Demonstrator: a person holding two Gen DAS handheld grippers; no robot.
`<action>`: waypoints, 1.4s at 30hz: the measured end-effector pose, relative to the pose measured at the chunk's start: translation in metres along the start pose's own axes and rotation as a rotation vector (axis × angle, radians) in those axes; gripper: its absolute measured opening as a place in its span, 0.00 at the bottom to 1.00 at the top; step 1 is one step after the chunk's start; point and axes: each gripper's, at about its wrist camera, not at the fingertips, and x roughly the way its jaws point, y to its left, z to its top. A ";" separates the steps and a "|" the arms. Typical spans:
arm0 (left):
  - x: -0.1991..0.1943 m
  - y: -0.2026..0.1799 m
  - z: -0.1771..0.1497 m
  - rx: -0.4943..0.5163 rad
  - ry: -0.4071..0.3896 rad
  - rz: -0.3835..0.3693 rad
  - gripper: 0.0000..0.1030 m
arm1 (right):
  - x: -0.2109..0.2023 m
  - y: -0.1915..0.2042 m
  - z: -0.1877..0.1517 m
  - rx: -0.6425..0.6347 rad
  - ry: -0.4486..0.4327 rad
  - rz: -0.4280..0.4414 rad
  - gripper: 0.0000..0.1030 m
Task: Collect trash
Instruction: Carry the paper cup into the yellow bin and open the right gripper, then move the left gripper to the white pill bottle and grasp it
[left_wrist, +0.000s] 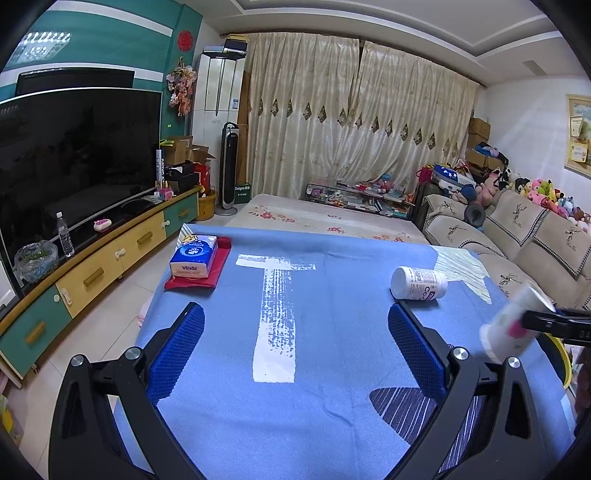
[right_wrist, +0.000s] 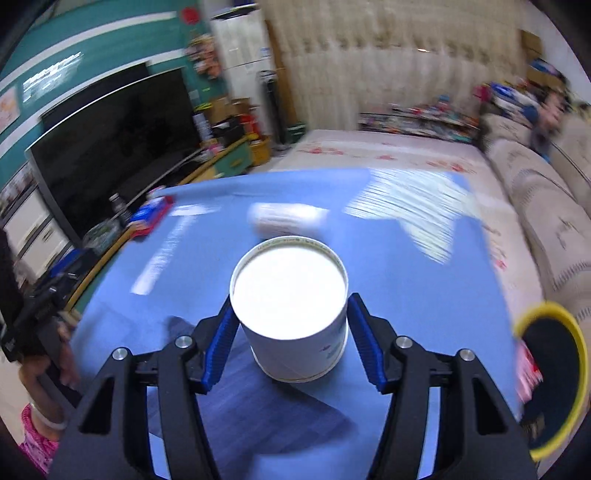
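Right wrist view shows your right gripper (right_wrist: 290, 328) clamped on a white paper cup (right_wrist: 290, 306), both blue pads pressed to its sides, above the blue cloth (right_wrist: 424, 295). A yellow-rimmed bin (right_wrist: 554, 373) sits at three o'clock from the cup. Your left gripper (left_wrist: 295, 321) hovers with its jaws wide apart and nothing between them. A white bottle (left_wrist: 419, 282) lies on its side on the cloth at one o'clock from that gripper; a tissue pack (left_wrist: 194, 256) rests at eleven.
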 end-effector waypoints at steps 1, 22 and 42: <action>0.001 0.000 0.000 -0.001 0.002 0.001 0.95 | -0.007 -0.016 -0.005 0.029 -0.006 -0.033 0.55; 0.022 -0.008 -0.007 0.013 0.078 -0.017 0.95 | -0.053 -0.266 -0.095 0.513 0.014 -0.542 0.56; 0.080 -0.165 0.021 0.217 0.241 -0.168 0.95 | -0.052 -0.272 -0.099 0.529 -0.015 -0.496 0.68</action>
